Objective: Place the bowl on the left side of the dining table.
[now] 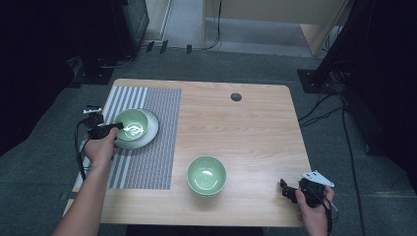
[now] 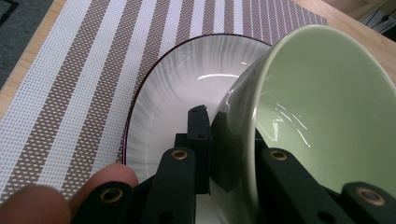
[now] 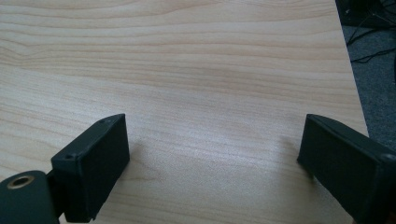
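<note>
Left tool (image 2: 229,154) pinches the green bowl (image 2: 322,116) rim, bowl tilted on the white plate (image 2: 187,79) | second bowl (image 1: 206,174) waits mid-bench | your right tool (image 3: 212,163) spread, idle | stacking roughly half done.

My high view looks forward and down over the whole tabletop (image 1: 246,128). My left gripper view sits very close to the green bowl (image 2: 322,116) on the striped mat (image 2: 70,93), both shared with it. My right gripper view skims bare wood.
</note>
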A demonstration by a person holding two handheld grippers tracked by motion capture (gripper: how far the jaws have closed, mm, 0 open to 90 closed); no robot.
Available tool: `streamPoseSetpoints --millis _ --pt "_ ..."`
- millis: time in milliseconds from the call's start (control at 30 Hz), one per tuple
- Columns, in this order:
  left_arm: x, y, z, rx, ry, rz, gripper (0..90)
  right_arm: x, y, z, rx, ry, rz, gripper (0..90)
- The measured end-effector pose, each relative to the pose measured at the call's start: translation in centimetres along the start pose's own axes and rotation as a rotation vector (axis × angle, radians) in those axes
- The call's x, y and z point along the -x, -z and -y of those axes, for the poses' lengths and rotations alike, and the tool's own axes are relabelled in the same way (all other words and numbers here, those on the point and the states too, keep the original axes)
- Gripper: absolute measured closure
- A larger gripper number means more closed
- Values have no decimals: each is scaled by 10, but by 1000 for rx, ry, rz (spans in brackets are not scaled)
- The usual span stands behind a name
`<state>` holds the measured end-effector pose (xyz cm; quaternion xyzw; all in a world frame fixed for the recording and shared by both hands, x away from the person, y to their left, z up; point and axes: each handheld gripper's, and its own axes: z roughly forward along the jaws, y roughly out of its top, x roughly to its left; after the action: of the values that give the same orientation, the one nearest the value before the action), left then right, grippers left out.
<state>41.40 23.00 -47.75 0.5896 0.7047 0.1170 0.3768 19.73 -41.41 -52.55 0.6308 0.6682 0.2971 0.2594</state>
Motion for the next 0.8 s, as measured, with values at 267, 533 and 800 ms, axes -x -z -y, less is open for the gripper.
streamPoseSetpoints --millis 267,533,800 --pt "-5 -3 -1 2 16 7 806 0 0 0 0 0 0 81" --pt "-6 1 -1 33 21 47 613 0 0 0 0 0 0 81" --pt "-1 9 0 43 -69 35 290 0 0 0 0 0 0 81"
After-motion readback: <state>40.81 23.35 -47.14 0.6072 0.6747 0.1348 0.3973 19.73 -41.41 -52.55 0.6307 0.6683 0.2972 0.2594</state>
